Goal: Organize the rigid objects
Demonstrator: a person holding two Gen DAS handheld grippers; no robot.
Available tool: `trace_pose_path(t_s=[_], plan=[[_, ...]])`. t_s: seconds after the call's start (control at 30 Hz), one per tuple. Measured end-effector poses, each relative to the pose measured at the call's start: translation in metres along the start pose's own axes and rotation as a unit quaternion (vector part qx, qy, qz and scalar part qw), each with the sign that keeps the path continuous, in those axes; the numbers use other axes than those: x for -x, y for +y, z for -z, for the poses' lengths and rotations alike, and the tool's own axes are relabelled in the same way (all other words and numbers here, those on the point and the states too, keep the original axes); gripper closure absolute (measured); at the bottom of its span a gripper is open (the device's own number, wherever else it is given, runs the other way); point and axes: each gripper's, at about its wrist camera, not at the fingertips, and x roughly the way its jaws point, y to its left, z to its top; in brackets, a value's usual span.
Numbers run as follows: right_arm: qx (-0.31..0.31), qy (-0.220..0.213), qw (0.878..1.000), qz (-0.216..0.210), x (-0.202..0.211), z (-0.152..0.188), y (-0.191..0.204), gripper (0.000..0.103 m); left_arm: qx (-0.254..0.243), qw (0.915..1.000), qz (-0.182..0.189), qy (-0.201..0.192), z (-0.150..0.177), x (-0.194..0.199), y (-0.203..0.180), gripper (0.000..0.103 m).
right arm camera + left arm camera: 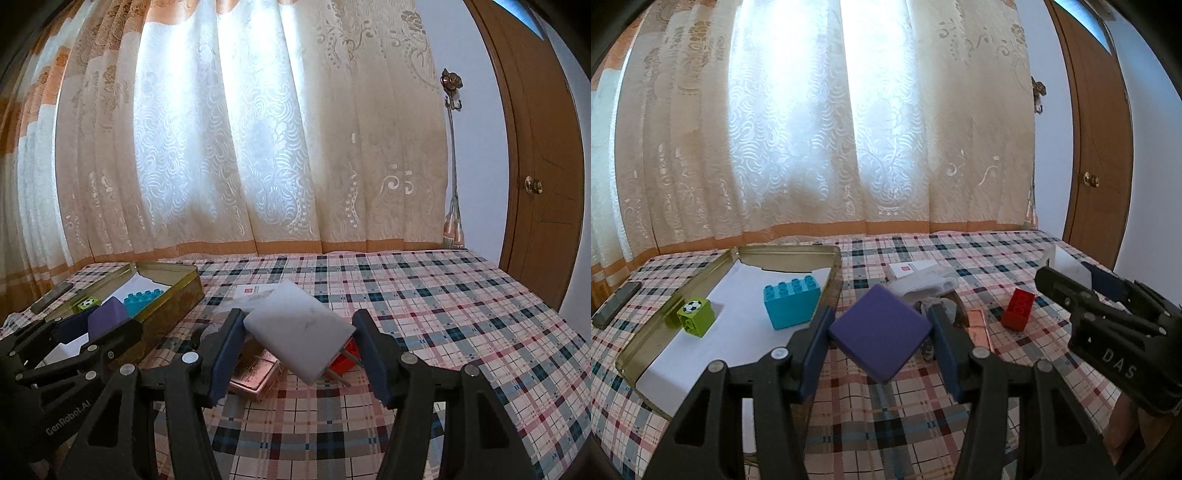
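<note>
From my left wrist view I read "DAS" in white letters on the black body of the right gripper [1082, 280]. From my right wrist view I read "GenRobot.AI" in white on the black body of the left gripper [98, 325]. The white card [910, 268] on the tablecloth carries a small red square mark; it may be a logo, but I cannot read it.

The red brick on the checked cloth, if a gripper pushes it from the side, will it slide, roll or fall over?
The red brick looks like stiff plastic with flat faces, so it should not roll. It stands rather tall on a small base, so a high push would probably tip it. The checked cloth may grip its base, so a low push would likely slide it only in jerks.
</note>
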Motion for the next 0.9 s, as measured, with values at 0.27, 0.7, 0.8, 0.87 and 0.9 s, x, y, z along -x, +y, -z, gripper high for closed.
trace_pose_path(t_s=[0.27,0.7,0.8,0.87,0.9], plan=[[0.008,-0.012,1.0,-0.005,0.002,0.0,0.007,0.041,-0.004,0.9999,-0.006,-0.011,0.0,0.005,-0.001,0.05],[0.012,-0.024,1.0,-0.016,0.005,0.0,0.016,0.041,0.014,0.9991,-0.03,-0.026,0.002,0.014,0.019,0.05],[0.014,-0.025,0.999,-0.018,0.004,0.0,0.018,0.041,0.015,0.999,-0.033,-0.027,0.002,0.015,0.023,0.05],[0.015,-0.026,0.999,-0.021,0.004,0.0,0.02,0.041,0.016,0.9989,-0.035,-0.027,0.002,0.015,0.024,0.05],[0.015,-0.026,0.999,-0.022,0.004,0.0,0.021,0.041,0.016,0.9989,-0.036,-0.028,0.003,0.016,0.026,0.05]])
